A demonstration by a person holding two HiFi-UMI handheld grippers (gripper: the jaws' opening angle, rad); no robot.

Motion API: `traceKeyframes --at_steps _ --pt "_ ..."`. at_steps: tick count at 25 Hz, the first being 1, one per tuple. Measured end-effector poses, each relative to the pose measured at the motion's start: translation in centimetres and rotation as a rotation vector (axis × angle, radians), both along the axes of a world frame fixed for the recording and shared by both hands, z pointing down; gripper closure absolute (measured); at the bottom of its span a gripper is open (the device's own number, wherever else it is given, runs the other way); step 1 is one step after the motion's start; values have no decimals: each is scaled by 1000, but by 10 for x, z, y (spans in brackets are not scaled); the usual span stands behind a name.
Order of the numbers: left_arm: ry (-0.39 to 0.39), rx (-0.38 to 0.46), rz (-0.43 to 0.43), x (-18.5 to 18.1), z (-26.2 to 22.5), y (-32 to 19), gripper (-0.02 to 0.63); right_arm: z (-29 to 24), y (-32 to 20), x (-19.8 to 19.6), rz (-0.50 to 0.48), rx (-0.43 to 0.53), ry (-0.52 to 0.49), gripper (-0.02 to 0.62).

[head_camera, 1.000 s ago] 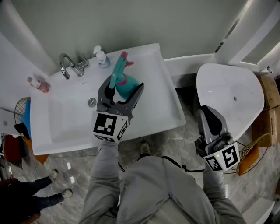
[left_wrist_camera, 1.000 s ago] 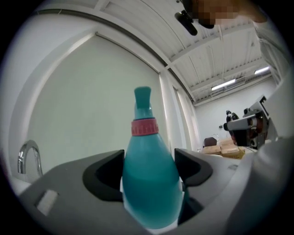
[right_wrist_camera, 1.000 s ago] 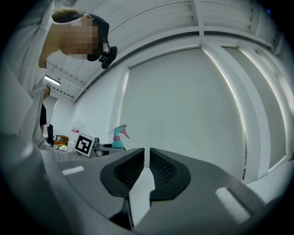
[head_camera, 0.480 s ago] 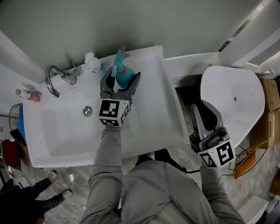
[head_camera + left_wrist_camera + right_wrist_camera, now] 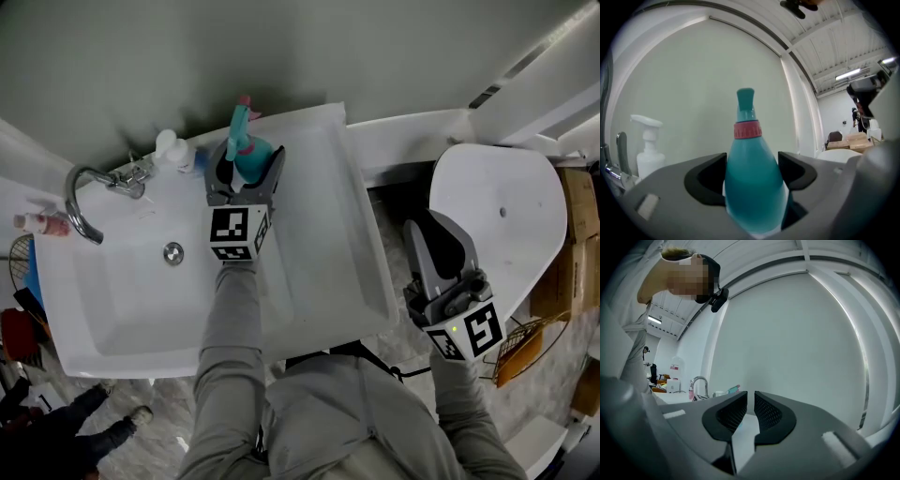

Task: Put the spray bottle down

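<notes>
"Left gripper view: what is gripped?"
"One teal spray bottle (image 5: 752, 201) is clamped upright between the two jaws of the left gripper (image 5: 752, 171). It is held over the back ledge of the one sink (image 5: 364, 253), near the wall; contact with the ledge cannot be told."
"The right gripper (image 5: 751, 411)?"
"Jaws are almost together, nothing between them. It is held well apart from the sink."
"Other items counted?"
"One faucet (image 5: 77, 192), one soap dispenser (image 5: 169, 147)."
</notes>
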State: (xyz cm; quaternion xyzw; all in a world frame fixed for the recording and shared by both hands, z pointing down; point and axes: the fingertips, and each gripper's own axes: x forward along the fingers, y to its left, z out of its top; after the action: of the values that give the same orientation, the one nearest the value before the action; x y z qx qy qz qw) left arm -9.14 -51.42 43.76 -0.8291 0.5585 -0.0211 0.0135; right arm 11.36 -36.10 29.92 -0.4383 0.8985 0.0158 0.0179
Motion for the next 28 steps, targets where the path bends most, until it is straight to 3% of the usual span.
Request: traceKeyframes --at_steps 28 --pt "-57 -13 -15 15 43 -30 216 26 -34 19 13 -46 -10 541"
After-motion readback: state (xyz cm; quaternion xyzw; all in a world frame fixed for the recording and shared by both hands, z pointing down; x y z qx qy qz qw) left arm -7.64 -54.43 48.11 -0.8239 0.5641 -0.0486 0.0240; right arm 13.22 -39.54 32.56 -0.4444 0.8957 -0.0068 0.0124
